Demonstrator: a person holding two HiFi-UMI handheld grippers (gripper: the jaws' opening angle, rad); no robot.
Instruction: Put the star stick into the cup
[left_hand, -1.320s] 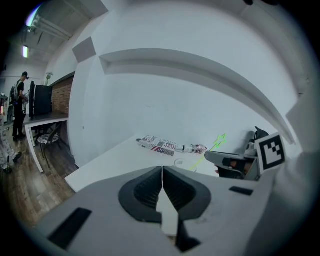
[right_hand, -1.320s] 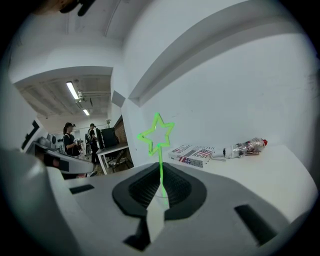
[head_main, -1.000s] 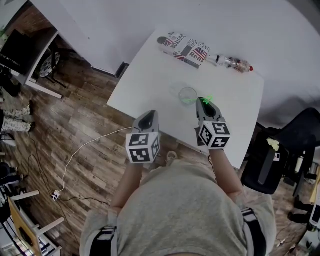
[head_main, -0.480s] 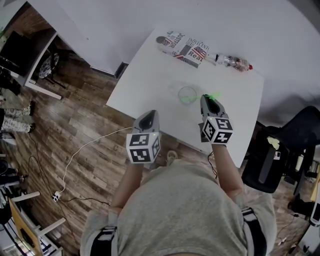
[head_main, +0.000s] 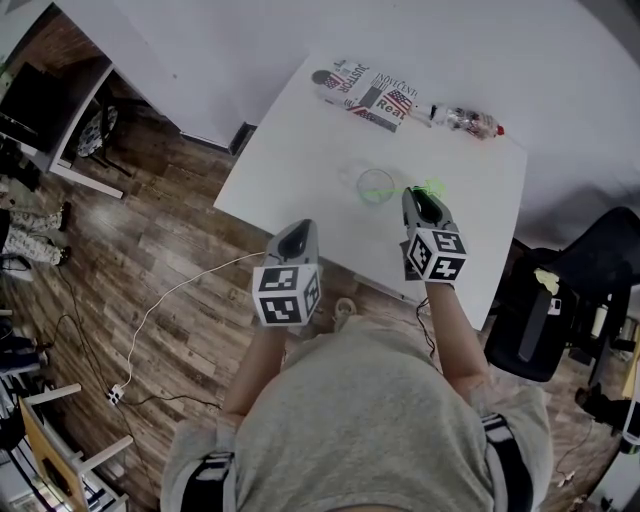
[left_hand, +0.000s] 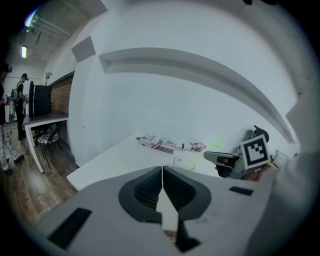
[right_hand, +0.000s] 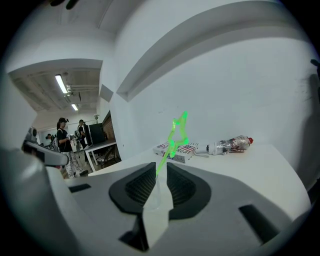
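A clear cup (head_main: 376, 187) stands in the middle of the white table (head_main: 290, 150). The green star stick (head_main: 432, 187) leans from the cup up to the right, its star end over my right gripper (head_main: 418, 198). In the left gripper view the stick (left_hand: 206, 152) rises from the cup (left_hand: 184, 162) toward the right gripper (left_hand: 220, 159). In the right gripper view the stick (right_hand: 170, 145) runs down between the jaws of the right gripper (right_hand: 161, 172), which are opening with a gap either side of it. My left gripper (head_main: 295, 240) hangs at the table's near edge, shut and empty (left_hand: 162, 172).
A flag-printed packet (head_main: 368, 95) and a lying plastic bottle (head_main: 465, 122) sit at the table's far edge. A black chair (head_main: 565, 300) stands right of the table. A white cable (head_main: 150, 320) trails on the wooden floor to the left.
My right gripper and the star end of the stick have shifted a little right, away from the cup. The left gripper has stayed put.
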